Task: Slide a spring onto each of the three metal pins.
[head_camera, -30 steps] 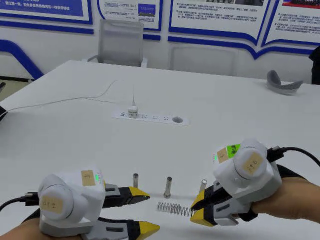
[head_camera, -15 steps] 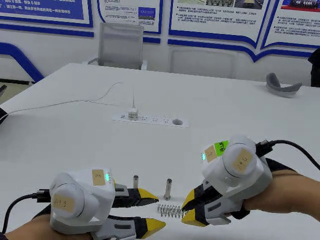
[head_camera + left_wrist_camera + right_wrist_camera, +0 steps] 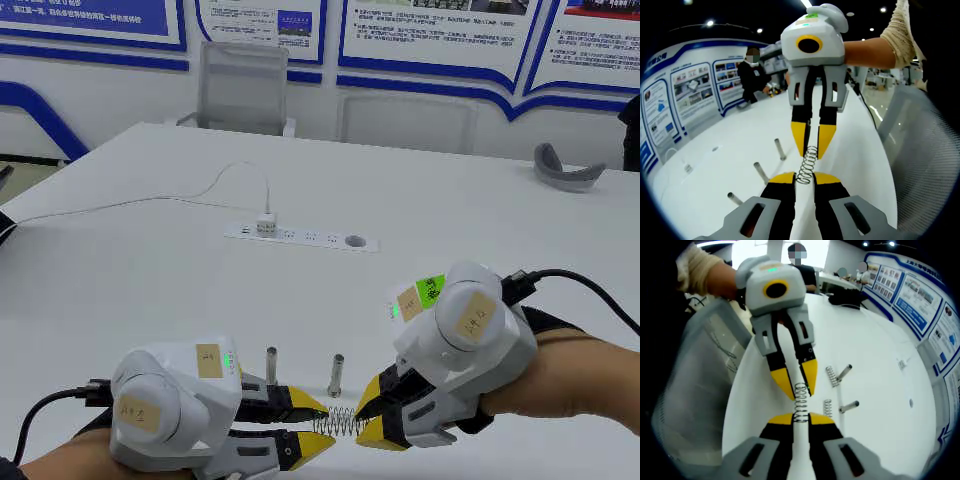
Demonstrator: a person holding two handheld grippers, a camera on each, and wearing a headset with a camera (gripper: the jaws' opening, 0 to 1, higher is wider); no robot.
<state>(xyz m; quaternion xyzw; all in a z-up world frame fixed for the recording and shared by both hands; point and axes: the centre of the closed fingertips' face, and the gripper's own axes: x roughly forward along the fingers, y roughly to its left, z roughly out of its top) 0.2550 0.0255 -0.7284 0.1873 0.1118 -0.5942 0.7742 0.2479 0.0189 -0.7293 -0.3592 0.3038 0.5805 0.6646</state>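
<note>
A thin wire spring (image 3: pixel 343 422) lies level between my two grippers, just in front of the metal pins. My right gripper (image 3: pixel 368 420) is shut on its right end, and my left gripper (image 3: pixel 325 425) has closed on its left end. Two upright pins (image 3: pixel 271 365) (image 3: pixel 336 373) stand behind the spring; the right gripper's body hides the third. In the left gripper view the spring (image 3: pixel 807 162) runs from my left gripper (image 3: pixel 804 178) to the right gripper (image 3: pixel 811 142), with three pins (image 3: pixel 760 172) to the left. Two loose springs (image 3: pixel 830 376) (image 3: pixel 827 407) lie beside pins in the right gripper view.
A white power strip (image 3: pixel 300 237) with a plug and cable lies mid-table. A grey chair (image 3: pixel 240 85) stands behind the far edge. A grey curved object (image 3: pixel 565 165) rests at the far right. The front table edge is close under both grippers.
The right gripper carried the spring leftwards, now covering the third pin. The left gripper moved right to meet it, and its jaws narrowed onto the spring's free end.
</note>
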